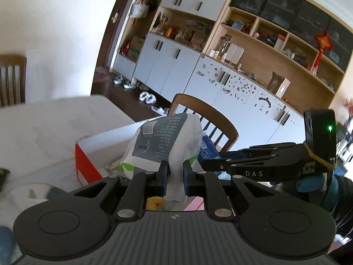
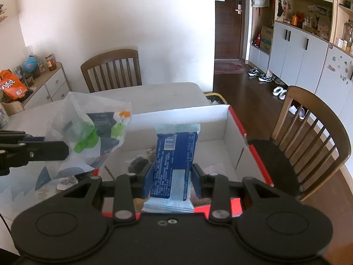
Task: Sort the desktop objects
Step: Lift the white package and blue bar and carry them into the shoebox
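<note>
The white-and-green bag (image 1: 163, 145) is clamped by its edge in the left gripper (image 1: 174, 174), held above the white table (image 1: 55, 119) beside the red-and-white box (image 2: 231, 132). Only the right wrist view shows the blue packet (image 2: 174, 154) clamped in the right gripper (image 2: 173, 181) over the open box. That box holds a small dark item (image 2: 138, 163), possibly a clip.

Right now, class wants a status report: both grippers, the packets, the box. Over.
Left gripper shut on white-green bag. Right gripper shut on blue packet, over open red-and-white box. Nothing blocking the box.
</note>
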### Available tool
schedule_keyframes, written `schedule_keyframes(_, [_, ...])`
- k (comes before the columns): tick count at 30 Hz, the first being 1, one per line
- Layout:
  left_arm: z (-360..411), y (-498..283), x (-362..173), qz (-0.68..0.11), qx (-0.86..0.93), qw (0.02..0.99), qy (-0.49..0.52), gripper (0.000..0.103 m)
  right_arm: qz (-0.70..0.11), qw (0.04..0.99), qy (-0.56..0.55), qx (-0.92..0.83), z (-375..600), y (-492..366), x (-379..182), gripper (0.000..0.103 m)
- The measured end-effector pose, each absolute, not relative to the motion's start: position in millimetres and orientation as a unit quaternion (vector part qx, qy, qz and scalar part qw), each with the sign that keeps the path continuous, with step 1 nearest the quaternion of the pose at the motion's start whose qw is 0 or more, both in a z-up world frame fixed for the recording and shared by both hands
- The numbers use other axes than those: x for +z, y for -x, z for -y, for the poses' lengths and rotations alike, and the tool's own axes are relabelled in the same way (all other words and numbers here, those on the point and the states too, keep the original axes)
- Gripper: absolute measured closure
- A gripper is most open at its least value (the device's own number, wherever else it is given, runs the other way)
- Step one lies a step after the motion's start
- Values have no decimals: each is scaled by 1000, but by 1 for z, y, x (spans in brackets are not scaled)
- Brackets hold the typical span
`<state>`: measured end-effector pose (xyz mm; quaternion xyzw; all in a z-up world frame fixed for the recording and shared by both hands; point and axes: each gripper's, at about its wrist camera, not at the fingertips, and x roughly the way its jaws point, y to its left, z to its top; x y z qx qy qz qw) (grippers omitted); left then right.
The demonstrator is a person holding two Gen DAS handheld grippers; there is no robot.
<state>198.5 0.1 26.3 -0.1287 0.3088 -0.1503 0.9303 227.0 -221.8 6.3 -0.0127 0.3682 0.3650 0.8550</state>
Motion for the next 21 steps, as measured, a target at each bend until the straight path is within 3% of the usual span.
schedule_keyframes(8, [-9, -234, 5, -351, -166, 899, 205, 90, -373, 853, 24, 364, 224, -251, 1, 67])
schedule_keyframes(21, [0, -272, -30, -397, -180, 867, 242, 90, -403, 837, 59, 365, 201, -284, -19, 67])
